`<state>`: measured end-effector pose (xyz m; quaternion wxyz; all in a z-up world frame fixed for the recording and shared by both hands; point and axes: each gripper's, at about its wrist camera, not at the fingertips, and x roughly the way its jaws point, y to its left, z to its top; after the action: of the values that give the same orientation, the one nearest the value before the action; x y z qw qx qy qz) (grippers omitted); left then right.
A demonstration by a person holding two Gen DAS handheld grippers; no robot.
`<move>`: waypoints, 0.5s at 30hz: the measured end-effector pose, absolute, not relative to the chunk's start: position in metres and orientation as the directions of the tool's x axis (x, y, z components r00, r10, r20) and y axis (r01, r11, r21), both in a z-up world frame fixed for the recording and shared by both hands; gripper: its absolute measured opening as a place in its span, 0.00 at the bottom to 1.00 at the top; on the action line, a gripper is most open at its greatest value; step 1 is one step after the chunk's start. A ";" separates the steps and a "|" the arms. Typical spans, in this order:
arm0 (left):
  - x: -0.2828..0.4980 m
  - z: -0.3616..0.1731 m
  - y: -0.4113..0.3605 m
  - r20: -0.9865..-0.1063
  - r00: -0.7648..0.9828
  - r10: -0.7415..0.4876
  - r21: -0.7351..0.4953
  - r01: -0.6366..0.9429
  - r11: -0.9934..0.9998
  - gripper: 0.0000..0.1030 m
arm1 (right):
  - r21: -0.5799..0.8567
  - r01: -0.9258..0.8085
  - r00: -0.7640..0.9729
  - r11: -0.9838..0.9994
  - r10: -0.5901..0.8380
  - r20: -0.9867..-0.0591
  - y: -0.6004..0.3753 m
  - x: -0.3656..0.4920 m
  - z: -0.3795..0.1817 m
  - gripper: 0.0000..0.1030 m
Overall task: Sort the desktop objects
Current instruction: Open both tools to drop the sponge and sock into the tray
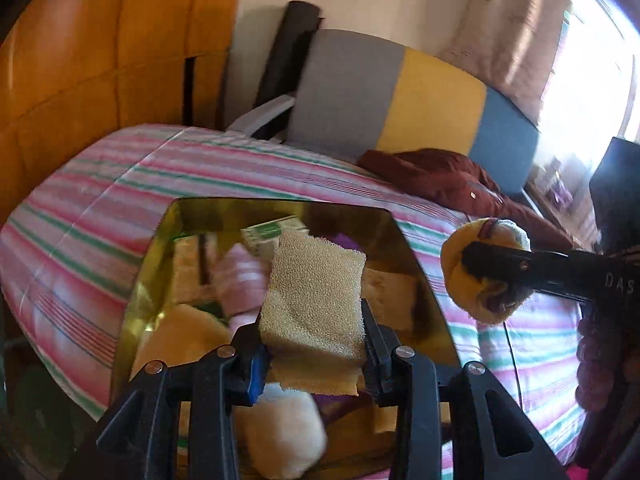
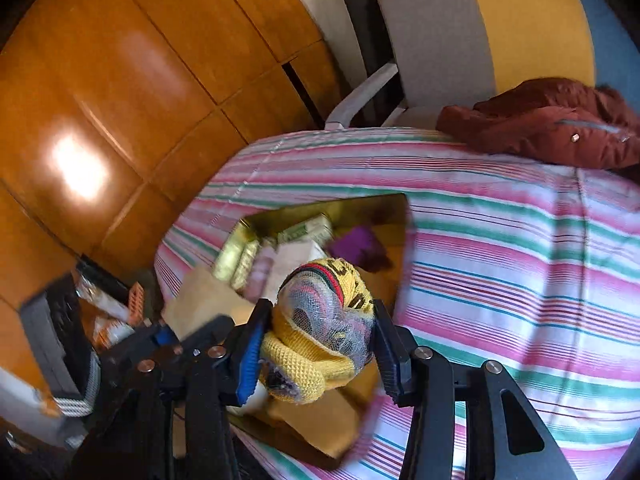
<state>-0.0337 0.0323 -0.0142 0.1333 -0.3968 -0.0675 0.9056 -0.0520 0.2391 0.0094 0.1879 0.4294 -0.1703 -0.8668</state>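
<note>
Two claws are hovering over the gold box (image 1: 160, 280) on the striped bedspread (image 1: 100, 200). Left claw (image 1: 314, 344) is pinching a sponge (image 1: 316, 296) above the box's contents; right claw (image 2: 316, 344) is clamping a yellow knit bundle (image 2: 320, 332) between its pads.

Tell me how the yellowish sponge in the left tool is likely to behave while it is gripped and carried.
The sponge looks open-pored and foamy, so probably very light and squashy. Held between the left tool's pads near its lower end, most of it stands free above without drooping, so likely fairly springy. Its coarse surface should resist slipping.
</note>
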 end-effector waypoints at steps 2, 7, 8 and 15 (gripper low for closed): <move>-0.040 -0.018 0.023 -0.702 -0.644 0.305 -0.252 -0.175 -0.952 0.36 | 0.475 0.170 -0.556 -0.863 -0.482 -0.677 0.230 -0.063 0.008 0.48; -0.045 -0.029 0.019 -0.712 -0.607 0.353 -0.304 -0.187 -0.934 0.48 | 0.503 0.130 -0.543 -0.855 -0.486 -0.685 0.208 -0.096 -0.002 0.57; -0.046 -0.031 0.020 -0.714 -0.598 0.363 -0.316 -0.187 -0.930 0.52 | 0.499 0.122 -0.540 -0.858 -0.480 -0.692 0.206 -0.101 -0.005 0.58; -0.042 -0.025 0.019 -0.687 -0.608 0.399 -0.347 -0.209 -0.914 0.79 | 0.463 0.079 -0.536 -0.883 -0.430 -0.727 0.205 -0.111 -0.014 0.74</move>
<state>-0.0420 0.0191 -0.0248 0.1709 -0.4087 -0.1165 0.8889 -0.1111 0.2049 -0.0140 0.1487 0.4582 -0.1912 -0.8552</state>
